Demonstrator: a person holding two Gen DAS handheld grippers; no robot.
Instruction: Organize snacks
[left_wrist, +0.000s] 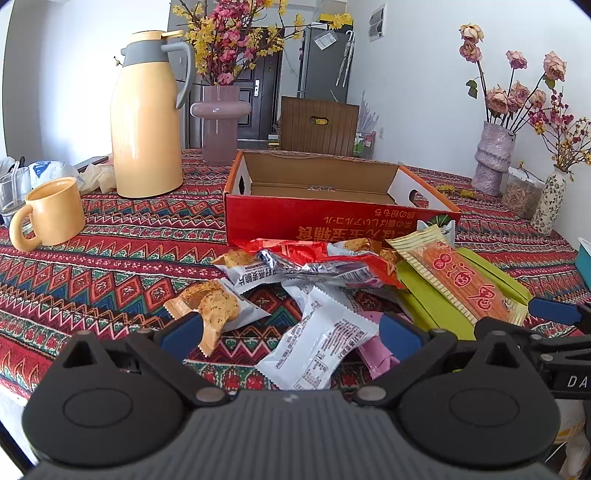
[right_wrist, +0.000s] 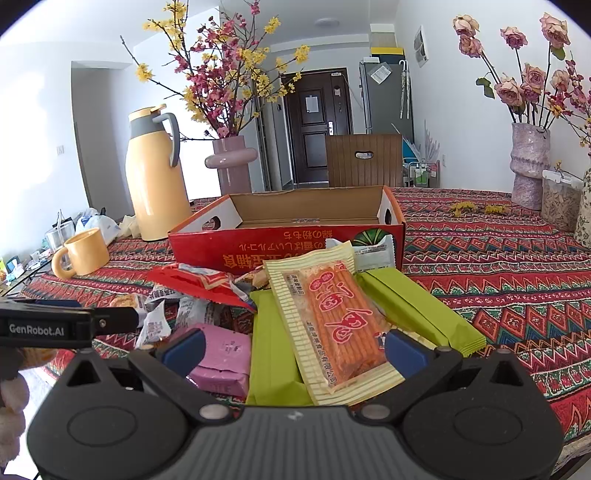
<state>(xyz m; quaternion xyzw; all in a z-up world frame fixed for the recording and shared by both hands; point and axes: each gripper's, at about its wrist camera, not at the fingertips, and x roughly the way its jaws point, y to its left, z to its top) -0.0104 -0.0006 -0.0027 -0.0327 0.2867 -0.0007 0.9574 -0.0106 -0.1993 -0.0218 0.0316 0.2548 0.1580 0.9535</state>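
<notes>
Both grippers' fingers (left_wrist: 288, 332) (right_wrist: 293, 345) gape wide over the snack pile (left_wrist: 314, 273); box (left_wrist: 332, 218) just beyond.

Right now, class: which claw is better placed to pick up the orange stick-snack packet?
Right. The open right claw already straddles the orange stick-snack packet; the open left claw sits over white wrappers.

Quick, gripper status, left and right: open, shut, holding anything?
Left gripper: open, holding nothing, over the white snack packet.
Right gripper: open, holding nothing, over the orange stick-snack packet.
</notes>
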